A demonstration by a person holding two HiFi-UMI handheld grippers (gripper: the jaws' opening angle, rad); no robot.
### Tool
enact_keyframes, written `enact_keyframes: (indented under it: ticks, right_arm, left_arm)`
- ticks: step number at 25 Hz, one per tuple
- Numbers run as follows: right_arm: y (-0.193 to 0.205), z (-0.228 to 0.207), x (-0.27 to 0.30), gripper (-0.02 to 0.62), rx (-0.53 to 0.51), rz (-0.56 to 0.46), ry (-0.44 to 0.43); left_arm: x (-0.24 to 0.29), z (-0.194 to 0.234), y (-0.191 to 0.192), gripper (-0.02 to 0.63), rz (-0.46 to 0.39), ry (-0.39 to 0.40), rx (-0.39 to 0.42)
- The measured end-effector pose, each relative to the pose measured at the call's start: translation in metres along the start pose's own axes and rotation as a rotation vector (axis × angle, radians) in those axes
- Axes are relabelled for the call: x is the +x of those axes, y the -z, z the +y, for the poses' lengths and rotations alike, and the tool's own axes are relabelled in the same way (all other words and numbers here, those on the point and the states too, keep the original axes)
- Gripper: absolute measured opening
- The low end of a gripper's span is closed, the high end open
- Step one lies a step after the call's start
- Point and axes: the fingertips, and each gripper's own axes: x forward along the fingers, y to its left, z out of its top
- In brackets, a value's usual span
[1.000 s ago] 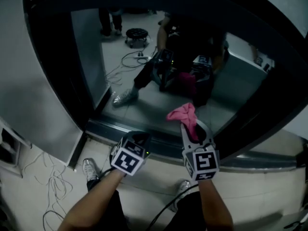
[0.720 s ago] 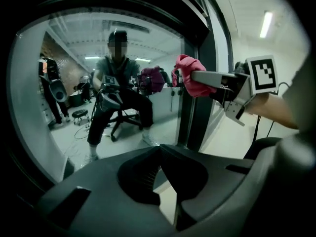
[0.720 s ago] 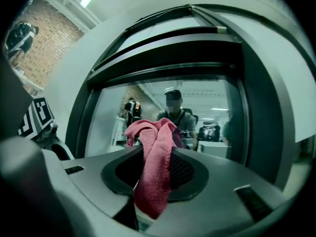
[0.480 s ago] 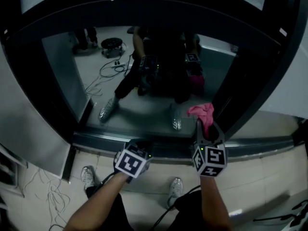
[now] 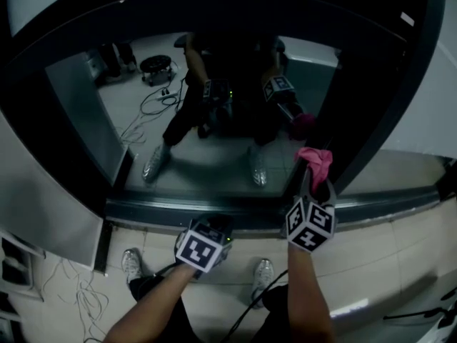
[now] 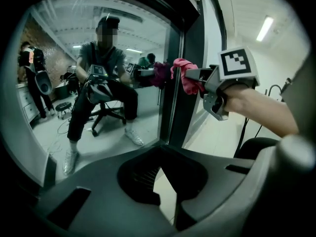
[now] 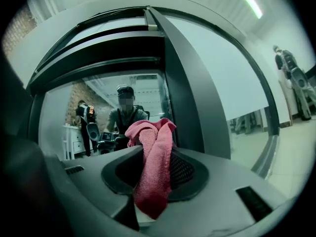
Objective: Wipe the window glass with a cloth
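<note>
Cloth point(image 5: 315, 161) between right tongs point(image 5: 315, 183), beside window glass point(image 5: 214, 164).

cloth point(image 5: 315, 161) before glass point(image 5: 207, 170) (right edge), sill point(image 5: 214, 210) below

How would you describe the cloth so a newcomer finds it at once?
Start at the big dark-framed window glass and go to its lower right corner. There the right hand-held gripper pinches a bunched cloth: bright pink against dark frame and pale floor, while the left hand-held gripper holds nothing.
</note>
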Motion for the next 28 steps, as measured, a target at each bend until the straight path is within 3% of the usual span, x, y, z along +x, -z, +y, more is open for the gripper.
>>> enact_keyframes:
  ticks: [8,14,21,28]
  right_arm:
    - [0.023,-0.024,0.022,0.121,0.04,0.034,0.182]
    - [0.032,-0.027,0.042,0.121,0.032,0.071,0.213]
    - [0.033,-0.005,0.042,0.121,-0.008,0.074,0.078]
    - [0.031,0.072,0.03,0.121,-0.113,0.072,-0.082]
  left_arm:
    - [0.003,-0.013,0.014,0.004,0.025,0.022,0.012]
    - [0.004,0.002,0.029,0.005,0.051,-0.018,-0.009]
    - [-0.002,0.025,0.044,0.005,0.066,-0.047,-0.068]
    - [-0.019,0.052,0.059,0.005,0.077,-0.089,-0.096]
